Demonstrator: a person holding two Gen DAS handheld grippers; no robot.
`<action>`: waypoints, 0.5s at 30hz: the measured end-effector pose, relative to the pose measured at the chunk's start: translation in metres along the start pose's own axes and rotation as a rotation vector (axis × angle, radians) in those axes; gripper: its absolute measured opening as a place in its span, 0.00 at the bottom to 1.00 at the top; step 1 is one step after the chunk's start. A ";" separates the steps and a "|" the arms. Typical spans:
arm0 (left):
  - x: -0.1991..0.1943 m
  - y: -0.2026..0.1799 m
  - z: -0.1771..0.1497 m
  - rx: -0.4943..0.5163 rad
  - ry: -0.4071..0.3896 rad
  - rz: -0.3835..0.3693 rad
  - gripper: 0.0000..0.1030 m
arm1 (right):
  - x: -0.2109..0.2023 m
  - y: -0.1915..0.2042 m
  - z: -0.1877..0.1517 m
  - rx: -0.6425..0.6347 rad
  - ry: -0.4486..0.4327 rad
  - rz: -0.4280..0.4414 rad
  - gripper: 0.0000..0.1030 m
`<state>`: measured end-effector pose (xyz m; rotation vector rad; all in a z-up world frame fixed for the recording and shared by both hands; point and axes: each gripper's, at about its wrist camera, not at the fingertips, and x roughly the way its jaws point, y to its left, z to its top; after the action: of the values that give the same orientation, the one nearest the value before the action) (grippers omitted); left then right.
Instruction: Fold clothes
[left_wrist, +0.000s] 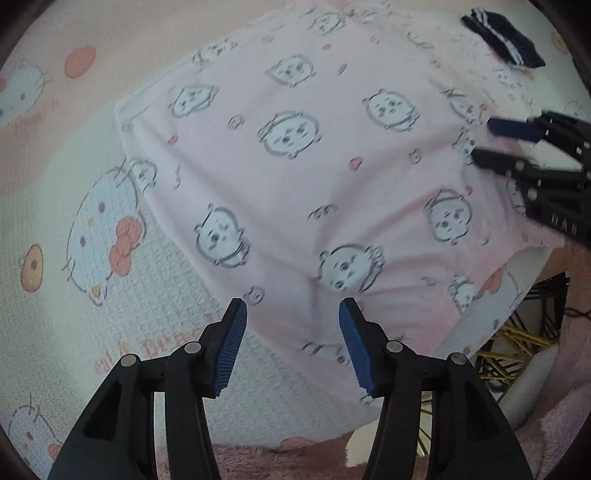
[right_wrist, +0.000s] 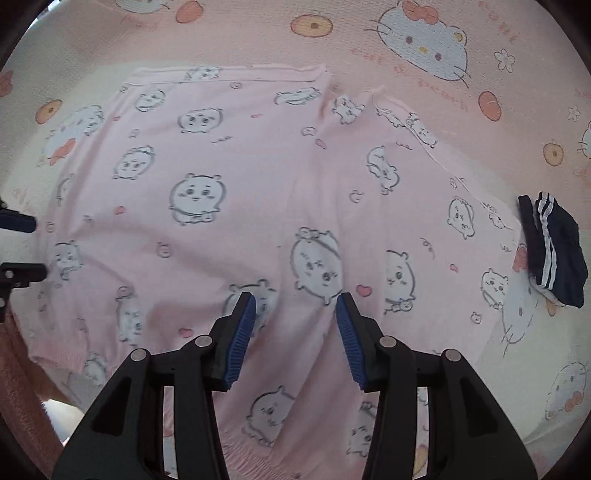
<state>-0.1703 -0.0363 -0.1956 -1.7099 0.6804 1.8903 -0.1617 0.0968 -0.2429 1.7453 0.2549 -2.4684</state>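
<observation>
While both tongs, left (left_wrist: 292, 308) and right (right_wrist: 295, 301), gape empty over one pink garment (left_wrist: 295, 166), I see gold rods (left_wrist: 513, 339) only leftward; one dark folded piece (right_wrist: 554, 251).

Pink garment (right_wrist: 236, 229) with little cartoon critter prints, spread mostly flat on the bedsheet. Bit wrinkled down the middle. Small navy piece with white stripes (right_wrist: 554, 251) lay folded just beside it.

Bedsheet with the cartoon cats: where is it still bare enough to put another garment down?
Bare bedsheet lies beyond the pink pyjama bottoms' far edge, and on their left side in the left wrist view. Crowded: the dark striped garment lies at the right edge, and both grippers hang over the pink fabric.
</observation>
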 end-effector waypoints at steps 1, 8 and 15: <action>0.008 -0.009 0.001 0.031 0.033 0.005 0.53 | -0.002 0.007 -0.005 0.000 0.007 0.035 0.45; 0.025 -0.005 -0.041 0.124 0.217 0.098 0.58 | -0.005 -0.014 -0.043 0.070 0.072 0.041 0.45; 0.007 0.009 -0.047 -0.022 0.084 0.038 0.58 | -0.039 -0.016 -0.047 0.117 0.028 0.045 0.46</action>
<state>-0.1419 -0.0733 -0.2066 -1.8103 0.7311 1.8667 -0.1087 0.1217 -0.2202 1.8096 0.0736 -2.4746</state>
